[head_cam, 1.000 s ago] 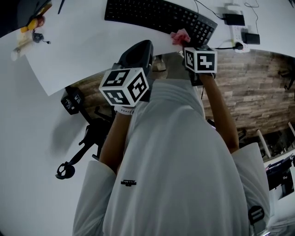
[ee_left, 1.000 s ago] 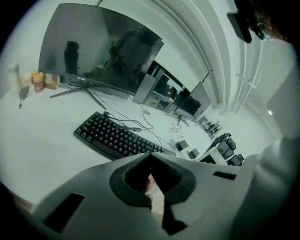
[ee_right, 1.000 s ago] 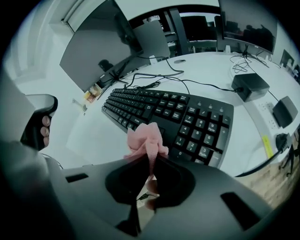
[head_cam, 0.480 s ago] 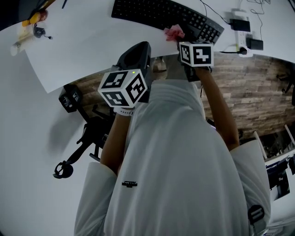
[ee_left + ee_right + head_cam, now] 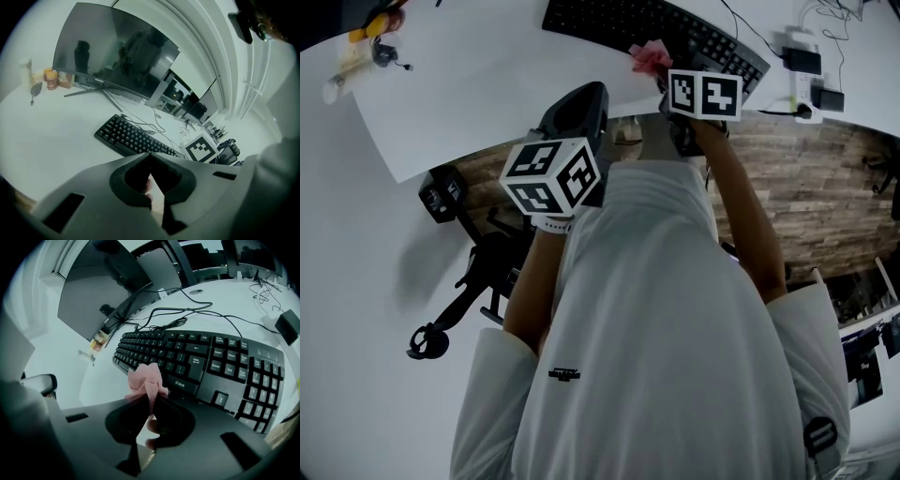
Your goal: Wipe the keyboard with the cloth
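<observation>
One cloth [image 5: 146, 379] clamped in our right gripper [image 5: 152, 400], poised by the keyboard [image 5: 201, 363]; left gripper [image 5: 150, 161] closed, empty; next, we judge, press down.

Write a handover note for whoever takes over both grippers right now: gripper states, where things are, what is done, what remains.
Right gripper: jaws shut on the pink cloth, held at the near edge of the keyboard.
Left gripper: jaws shut, empty, near the edge of the desk.
Done: cloth picked up and at the keyboard.
Left: wipe across the keys; no sign of wiping yet.
</observation>
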The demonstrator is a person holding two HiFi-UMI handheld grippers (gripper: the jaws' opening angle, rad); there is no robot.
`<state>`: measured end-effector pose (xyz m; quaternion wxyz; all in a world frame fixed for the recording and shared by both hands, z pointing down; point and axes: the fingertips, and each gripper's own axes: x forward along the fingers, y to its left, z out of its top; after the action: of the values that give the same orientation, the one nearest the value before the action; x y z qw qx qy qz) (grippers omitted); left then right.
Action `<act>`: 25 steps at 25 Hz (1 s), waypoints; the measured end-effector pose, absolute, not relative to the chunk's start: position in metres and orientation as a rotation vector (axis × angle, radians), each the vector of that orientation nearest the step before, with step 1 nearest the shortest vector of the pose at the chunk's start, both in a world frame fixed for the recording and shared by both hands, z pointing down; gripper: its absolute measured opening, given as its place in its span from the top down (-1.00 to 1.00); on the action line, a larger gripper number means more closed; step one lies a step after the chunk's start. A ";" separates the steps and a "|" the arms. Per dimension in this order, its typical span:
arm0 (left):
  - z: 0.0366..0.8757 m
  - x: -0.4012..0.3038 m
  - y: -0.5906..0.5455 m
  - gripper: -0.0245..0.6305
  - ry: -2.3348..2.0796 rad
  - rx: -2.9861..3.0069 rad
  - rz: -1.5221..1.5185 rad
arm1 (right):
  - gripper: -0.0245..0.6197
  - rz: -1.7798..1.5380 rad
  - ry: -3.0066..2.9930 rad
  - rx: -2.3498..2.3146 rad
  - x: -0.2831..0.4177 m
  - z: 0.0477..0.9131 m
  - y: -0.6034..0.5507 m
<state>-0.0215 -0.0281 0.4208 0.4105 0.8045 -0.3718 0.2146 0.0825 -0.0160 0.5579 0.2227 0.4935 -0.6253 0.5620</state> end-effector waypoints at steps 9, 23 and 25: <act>0.423 -0.042 -0.040 0.88 -0.950 2.006 0.537 | 0.82 1.633 -1.734 1.357 0.059 0.559 -0.035; 0.428 -0.076 -0.065 0.88 -0.983 1.971 0.522 | 0.82 1.765 -1.752 1.313 0.018 0.561 -0.071; 0.430 -0.080 -0.068 0.88 -0.982 1.967 0.525 | 0.82 1.765 -1.756 1.306 0.011 0.560 -0.076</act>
<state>-0.0799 -0.0675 0.4297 0.4264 0.7872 -0.3930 0.2099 0.0114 -0.0756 0.5602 0.1645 0.4581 -0.6161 0.6193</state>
